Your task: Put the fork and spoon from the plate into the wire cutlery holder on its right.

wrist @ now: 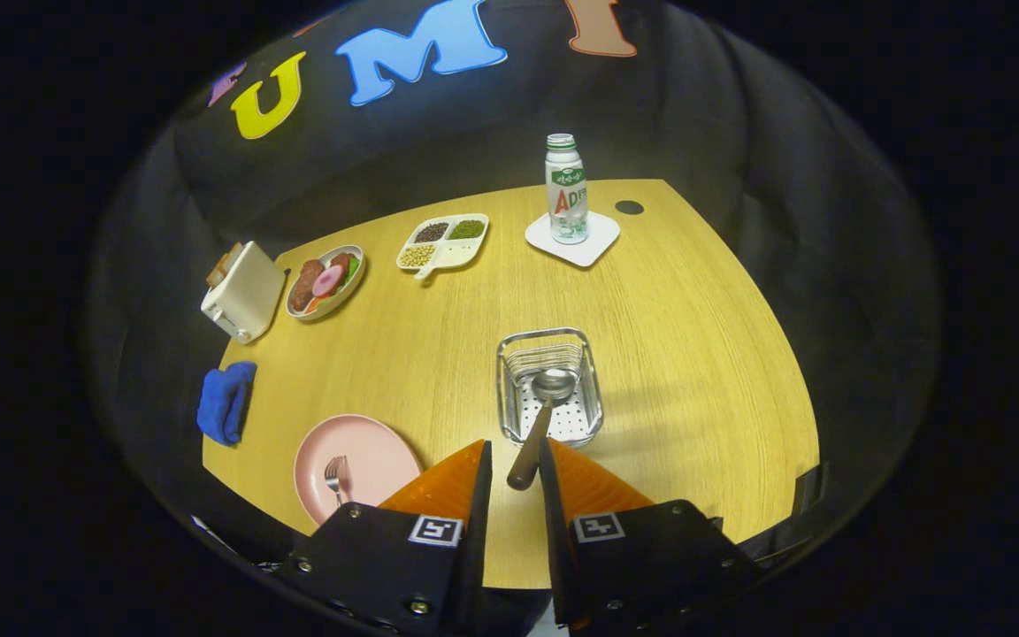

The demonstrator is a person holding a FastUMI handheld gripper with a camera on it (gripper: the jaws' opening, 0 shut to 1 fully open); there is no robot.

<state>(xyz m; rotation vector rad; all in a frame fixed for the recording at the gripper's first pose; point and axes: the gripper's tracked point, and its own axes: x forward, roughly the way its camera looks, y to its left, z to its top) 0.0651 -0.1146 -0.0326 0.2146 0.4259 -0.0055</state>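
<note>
The wire cutlery holder stands on the wooden table just ahead of my fingers. The spoon lies in it, bowl down on the perforated bottom, its brown handle leaning out over the near rim. The handle's end sits between my fingertips, close to the right finger, with a gap on the left side. My gripper is open, its orange fingers not pressing on the handle. The fork lies on the pink plate, left of my left finger.
A blue cloth lies at the table's left edge. Further back are a white toaster, a bowl of food, a divided dish of beans and a bottle on a white coaster.
</note>
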